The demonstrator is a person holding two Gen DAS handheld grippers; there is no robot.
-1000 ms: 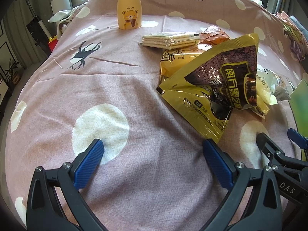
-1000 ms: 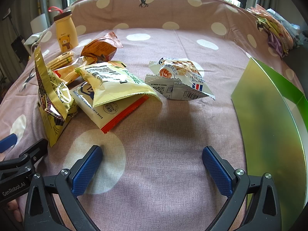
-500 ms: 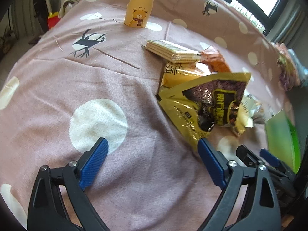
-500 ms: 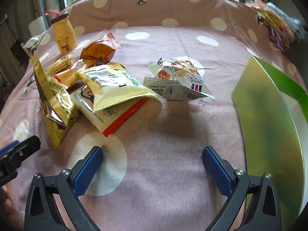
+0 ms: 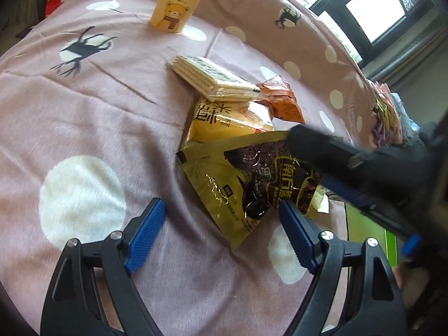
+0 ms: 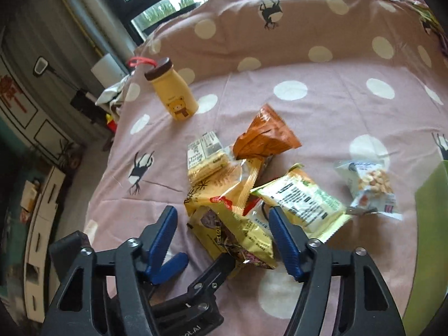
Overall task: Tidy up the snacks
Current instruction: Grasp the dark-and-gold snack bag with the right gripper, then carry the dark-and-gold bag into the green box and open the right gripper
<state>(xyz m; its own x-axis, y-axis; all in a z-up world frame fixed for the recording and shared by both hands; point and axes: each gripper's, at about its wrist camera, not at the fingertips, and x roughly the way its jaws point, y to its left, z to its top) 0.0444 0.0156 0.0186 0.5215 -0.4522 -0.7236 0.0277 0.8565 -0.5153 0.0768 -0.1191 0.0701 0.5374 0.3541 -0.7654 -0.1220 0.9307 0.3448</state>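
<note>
The glossy gold-and-black foil snack pouch (image 5: 252,184), lying at the near edge of the snack heap on the pink dotted bedsheet (image 5: 84,117), is being approached by the left gripper (image 5: 221,224) and right gripper (image 6: 221,232); their jaws are being narrowed, empty, presumably for pinching it.

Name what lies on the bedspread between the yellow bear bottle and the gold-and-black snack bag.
In the left wrist view, a flat cracker pack and a yellow noodle-style bag lie between the bear bottle and the gold-and-black bag; the right wrist view agrees.
</note>
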